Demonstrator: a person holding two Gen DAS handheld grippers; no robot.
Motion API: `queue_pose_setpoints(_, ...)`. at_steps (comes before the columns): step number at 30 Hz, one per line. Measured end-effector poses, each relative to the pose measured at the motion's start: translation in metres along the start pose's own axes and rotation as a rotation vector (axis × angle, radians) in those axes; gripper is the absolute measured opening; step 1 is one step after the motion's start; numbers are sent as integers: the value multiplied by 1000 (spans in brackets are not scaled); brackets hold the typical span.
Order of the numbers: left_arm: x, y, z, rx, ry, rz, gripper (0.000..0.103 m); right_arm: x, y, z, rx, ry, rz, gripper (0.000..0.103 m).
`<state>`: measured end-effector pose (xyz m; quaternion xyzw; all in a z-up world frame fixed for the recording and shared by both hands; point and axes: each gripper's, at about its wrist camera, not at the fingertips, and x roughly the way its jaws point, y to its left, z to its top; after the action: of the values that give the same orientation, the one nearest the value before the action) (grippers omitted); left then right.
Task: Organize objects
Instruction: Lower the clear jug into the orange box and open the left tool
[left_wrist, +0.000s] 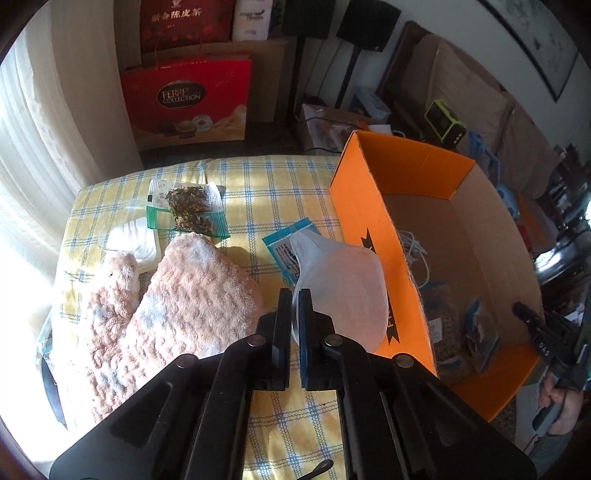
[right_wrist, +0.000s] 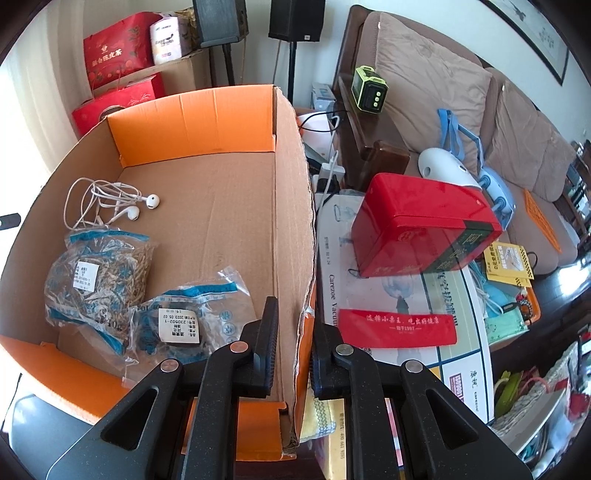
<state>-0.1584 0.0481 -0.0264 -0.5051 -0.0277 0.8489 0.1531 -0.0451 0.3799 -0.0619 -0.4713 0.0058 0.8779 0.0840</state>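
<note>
My left gripper (left_wrist: 294, 302) is shut on a white face mask (left_wrist: 340, 291) and holds it above the checked cloth (left_wrist: 258, 184), beside the left wall of the orange cardboard box (left_wrist: 373, 240). My right gripper (right_wrist: 293, 332) straddles the box's right wall (right_wrist: 295, 221), one finger inside and one outside; whether it pinches the wall is unclear. Inside the box lie white earphones (right_wrist: 122, 206) and two plastic bags of dried herbs (right_wrist: 99, 273) (right_wrist: 181, 325). On the cloth lie fuzzy pink socks (left_wrist: 177, 314), a zip bag of dried herbs (left_wrist: 188, 214) and a blue packet (left_wrist: 286, 251).
A white item (left_wrist: 136, 240) lies under the socks. Right of the box stand a red tin (right_wrist: 421, 229), a red pouch (right_wrist: 395, 326) and clutter on a printed carton (right_wrist: 406, 295). Red gift bags (left_wrist: 188, 99) stand behind the table. A sofa (right_wrist: 461, 110) is at the right.
</note>
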Motion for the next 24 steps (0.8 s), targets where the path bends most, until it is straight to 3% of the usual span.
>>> queue_pose_setpoints(6, -37, -16, 19, -24, -81, -84, 4, 0, -2, -1, 2, -5, 9, 13)
queue_pose_setpoints(16, -60, -49, 30, 38, -190, -2, 3, -3, 0, -3, -18, -8, 14, 13)
queue_pose_setpoints(20, -62, -61, 30, 57, -175, -52, 3, -5, 6, -3, -45, -8, 25, 13)
queue_pose_setpoints(24, -50, -84, 30, 82, -102, -143, 3, -5, 10, -5, -47, -6, 38, 13)
